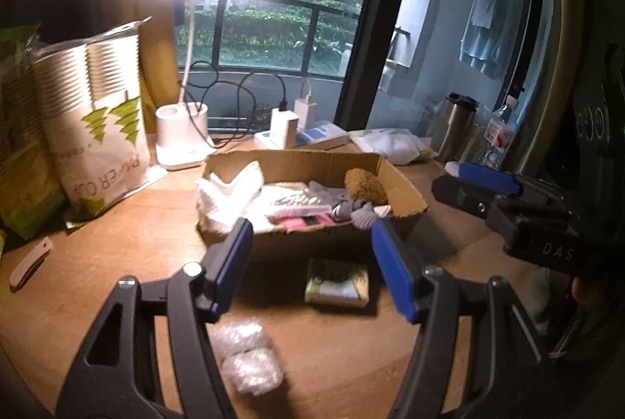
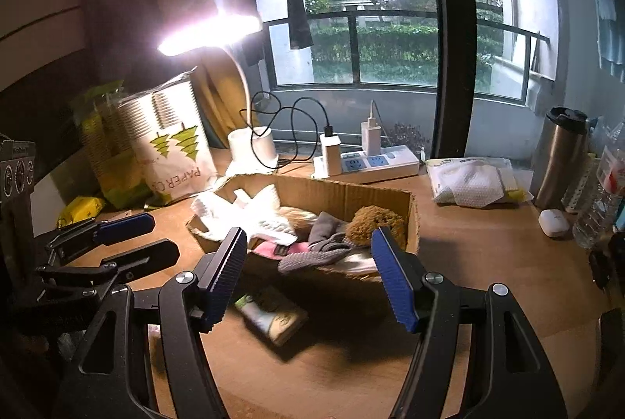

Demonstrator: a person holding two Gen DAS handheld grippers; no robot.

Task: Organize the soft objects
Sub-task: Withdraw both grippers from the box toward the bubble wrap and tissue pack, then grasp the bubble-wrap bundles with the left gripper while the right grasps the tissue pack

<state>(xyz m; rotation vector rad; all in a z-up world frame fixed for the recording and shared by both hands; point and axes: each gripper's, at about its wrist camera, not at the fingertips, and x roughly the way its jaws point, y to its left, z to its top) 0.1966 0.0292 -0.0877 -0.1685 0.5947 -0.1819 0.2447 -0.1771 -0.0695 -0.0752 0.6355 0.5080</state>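
Here, a shallow cardboard box [image 1: 312,161] is seen on the wooden desk [image 1: 156,223], ahead of both grippers. Soft items are contained in it: a white knitted cloth [image 1: 226,192] draped over the left end, a pink-and-white piece [image 1: 297,208] in the middle, grey gloves [image 1: 351,210] toward the front right edge, and a brown plush ball [image 1: 365,186] at the right end.

The left gripper [image 1: 308,262] is held with its jaws wide apart and nothing is gripped between them. The box front wall is framed in the gap, beyond the fingertips, not touched. A small green-and-white packet [image 1: 336,288] lies on the desk just before the box, between the jaw lines. Two clear wrapped bundles [image 1: 250,360] lie nearer, below the left finger.

The right gripper [image 2: 308,270] is likewise held wide and empty. The grey gloves [image 2: 316,255] overhang the box edge between its fingertips, without visible contact. The packet [image 2: 273,317] lies below, nearer the left finger.
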